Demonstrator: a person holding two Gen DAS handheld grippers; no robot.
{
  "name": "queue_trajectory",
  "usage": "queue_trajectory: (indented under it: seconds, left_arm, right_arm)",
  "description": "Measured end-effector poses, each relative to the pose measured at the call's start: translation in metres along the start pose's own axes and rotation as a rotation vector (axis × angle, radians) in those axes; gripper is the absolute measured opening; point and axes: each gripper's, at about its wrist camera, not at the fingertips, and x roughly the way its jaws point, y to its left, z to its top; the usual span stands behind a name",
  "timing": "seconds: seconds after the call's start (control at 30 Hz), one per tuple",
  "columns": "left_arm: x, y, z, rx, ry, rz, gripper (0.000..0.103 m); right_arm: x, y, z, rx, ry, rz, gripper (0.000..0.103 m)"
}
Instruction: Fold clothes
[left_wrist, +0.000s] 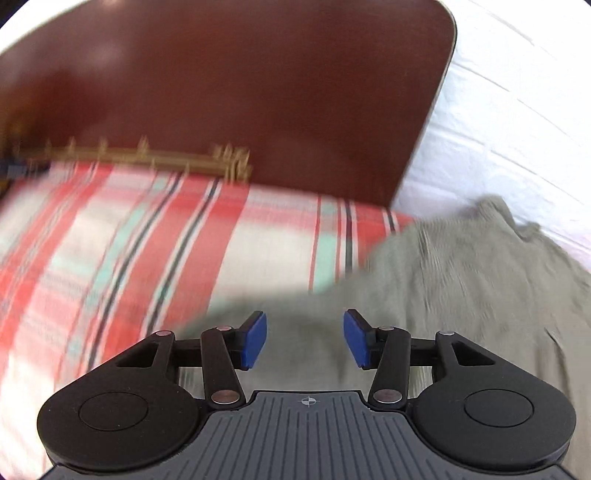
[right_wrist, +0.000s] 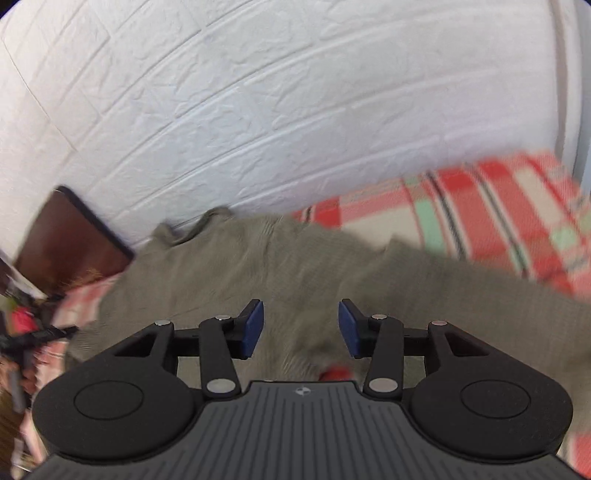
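The garment (left_wrist: 461, 280) is a dull grey-green knit, plain all over. The bedsheet (left_wrist: 147, 240) under it is checked – broad red and cream bands, thin mint-green and dark stripes. The headboard (left_wrist: 240, 85) is glossy dark reddish-brown. The wall (right_wrist: 258, 110) is white with a raised brick pattern – and both grippers are black with blue pads (right_wrist: 255, 328)

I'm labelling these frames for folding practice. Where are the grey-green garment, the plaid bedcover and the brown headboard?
grey-green garment (right_wrist: 295, 266): right wrist view, middle of the cloth.
plaid bedcover (left_wrist: 129, 240): left wrist view, striped area.
brown headboard (left_wrist: 240, 92): left wrist view, panel centre.
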Motion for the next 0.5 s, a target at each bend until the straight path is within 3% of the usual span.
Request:
queue_trajectory:
  seconds: [0.1,0.23,0.33,0.5]
  left_arm:
    - [-0.010,0.012,-0.026,-0.040,0.052,-0.056,0.064]
    - [-0.006,0.013,-0.044,-0.085,0.099,-0.076,0.064]
    - [0.004,0.012,-0.047,-0.146,0.085,-0.078,0.069]
    - [0.023,0.004,-0.043,-0.224,0.055,-0.071,0.075]
  right_arm:
    - [-0.006,-0.012,-0.023,0.113,0.034,0.065,0.049]
    - [0.000,-0.028,-0.041,0.257,0.047,0.105,0.052]
    - [0.011,-0.035,-0.042,0.363,0.028,0.141,0.052]
    - [0.038,-0.037,-0.042,0.430,0.029,0.122,0.056]
